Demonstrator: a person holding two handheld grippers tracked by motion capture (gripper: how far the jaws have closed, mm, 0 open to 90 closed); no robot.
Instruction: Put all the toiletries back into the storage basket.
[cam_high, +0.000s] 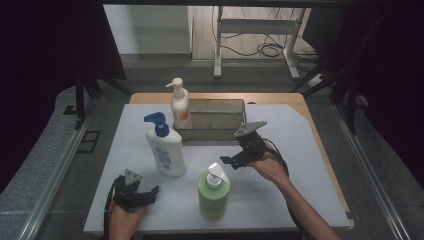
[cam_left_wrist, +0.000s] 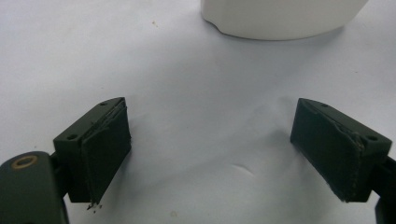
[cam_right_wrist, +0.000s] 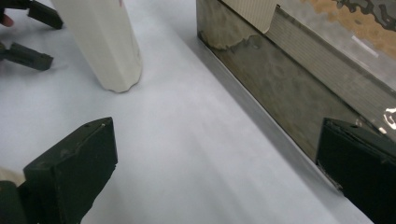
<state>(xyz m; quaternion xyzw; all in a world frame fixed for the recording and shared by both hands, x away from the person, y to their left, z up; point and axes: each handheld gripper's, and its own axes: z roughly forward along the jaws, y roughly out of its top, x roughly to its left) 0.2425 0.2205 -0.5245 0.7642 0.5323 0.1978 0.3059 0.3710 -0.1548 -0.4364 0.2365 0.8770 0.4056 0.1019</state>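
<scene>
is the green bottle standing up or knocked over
Standing up. In the high view the green bottle rests on its base on the white mat, with its white pump on top, beside the open right gripper.

The white bottle (cam_left_wrist: 285, 18) (its top cut off) perhaps stands upright.

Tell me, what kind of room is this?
Probably a lab bench set up for recording hand tasks: dark curtains flank a white-covered table, cables lie on the floor behind, and a person holds a left claw and right claw among pump bottles.
</scene>
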